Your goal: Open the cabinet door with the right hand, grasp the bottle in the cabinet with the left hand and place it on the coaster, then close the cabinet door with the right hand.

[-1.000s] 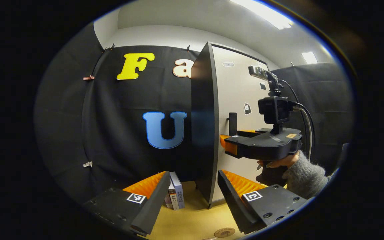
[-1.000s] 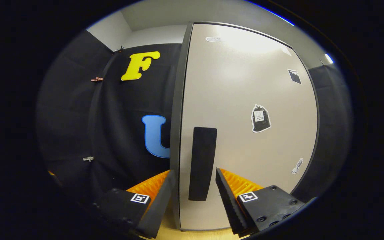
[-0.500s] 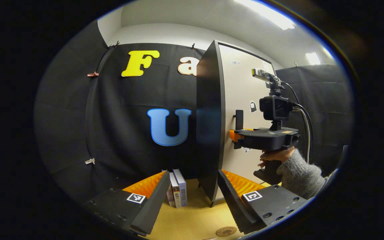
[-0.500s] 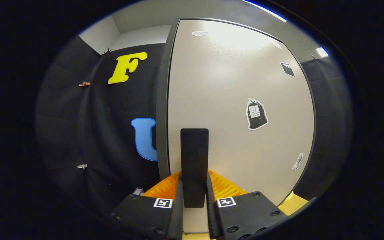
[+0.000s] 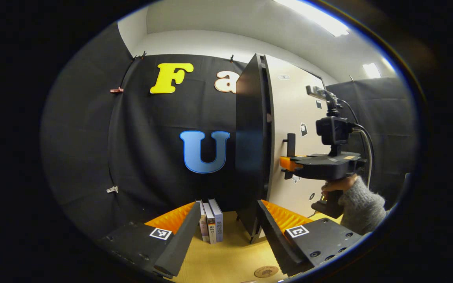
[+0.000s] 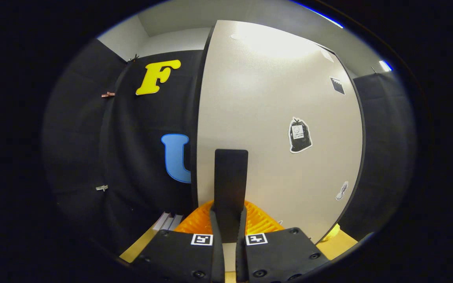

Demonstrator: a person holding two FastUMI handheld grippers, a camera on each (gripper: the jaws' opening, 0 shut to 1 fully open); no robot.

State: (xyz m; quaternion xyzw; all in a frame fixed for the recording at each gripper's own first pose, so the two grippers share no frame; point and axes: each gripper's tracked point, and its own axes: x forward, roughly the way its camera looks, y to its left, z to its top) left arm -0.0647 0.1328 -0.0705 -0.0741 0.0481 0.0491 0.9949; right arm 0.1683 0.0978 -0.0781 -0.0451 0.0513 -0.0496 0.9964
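A tall cabinet with a dark side [image 5: 250, 137] and a pale door [image 6: 273, 118] stands on the wooden table. My right gripper [image 6: 228, 228] is shut on the door's black vertical handle [image 6: 230, 184]; in the left gripper view this gripper [image 5: 289, 162] shows at the handle [image 5: 290, 144], held by a hand [image 5: 338, 184]. The door's free edge stands slightly off the cabinet side. My left gripper [image 5: 224, 236] hangs open and empty in front of the cabinet's left corner. A round coaster [image 5: 266, 272] lies on the table just below it. The cabinet's inside is hidden.
Three upright books [image 5: 210, 222] stand on the table [image 5: 226, 259] left of the cabinet, against the black cloth wall; their tops also show as books [image 6: 167, 222]. A grey sleeve [image 5: 362, 208] reaches in from the right. Something small and yellow [image 6: 330, 234] lies by the door's lower right.
My right gripper closed onto the door handle and has begun pulling the door off the cabinet. The left gripper view drifted back slightly; its fingers stayed open.
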